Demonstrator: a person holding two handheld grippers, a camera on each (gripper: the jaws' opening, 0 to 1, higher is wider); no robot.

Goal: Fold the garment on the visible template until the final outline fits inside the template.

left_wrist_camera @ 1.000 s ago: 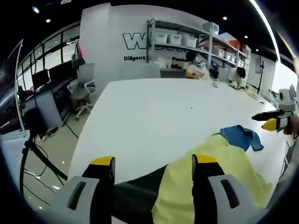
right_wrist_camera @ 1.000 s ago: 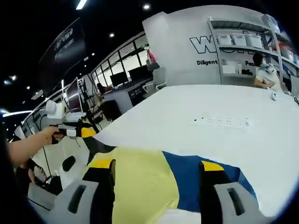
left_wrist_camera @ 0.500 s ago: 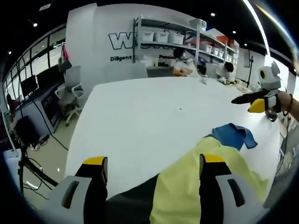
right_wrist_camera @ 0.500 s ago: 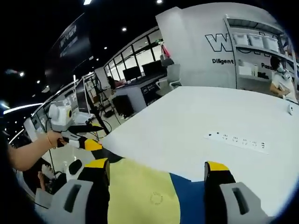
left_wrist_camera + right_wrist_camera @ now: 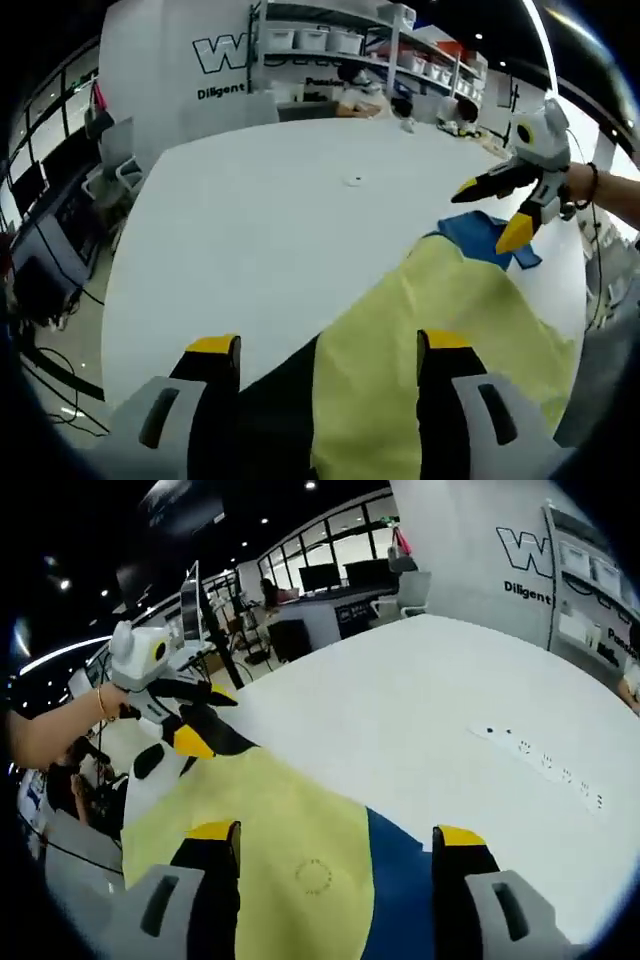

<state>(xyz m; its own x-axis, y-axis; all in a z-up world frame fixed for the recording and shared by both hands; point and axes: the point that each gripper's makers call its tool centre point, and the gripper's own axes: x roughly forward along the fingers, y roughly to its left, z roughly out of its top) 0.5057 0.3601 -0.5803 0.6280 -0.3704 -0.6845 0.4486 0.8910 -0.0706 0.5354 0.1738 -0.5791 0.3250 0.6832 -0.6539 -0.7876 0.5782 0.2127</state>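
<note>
Garment: a yellow fabric garment (image 5: 440, 320) with a blue sleeve (image 5: 480, 232) and a black part (image 5: 270, 400) lies spread on the wide white table (image 5: 260, 220); in the right gripper view the yellow cloth (image 5: 270, 830) meets a blue panel (image 5: 400, 880).
Left gripper: the left gripper (image 5: 325, 350) has its yellow-tipped jaws wide apart, with yellow and black cloth lying between them and nothing pinched. From the other side, the left gripper (image 5: 195, 720) hangs above the garment's black corner.
Right gripper: the right gripper (image 5: 330, 835) is spread wide over the yellow and blue cloth, gripping nothing. Seen from the left gripper view, the right gripper (image 5: 495, 210) hovers just above the blue sleeve.
Edges: the table's near left edge (image 5: 115, 300) drops to the floor beside the garment.
Open room: bare white tabletop stretches beyond the garment; a white power strip (image 5: 540, 765) lies well apart from the cloth.
Change: since half a second ago, both grippers have come closer to the garment, and the right one now hangs over the blue sleeve.
</note>
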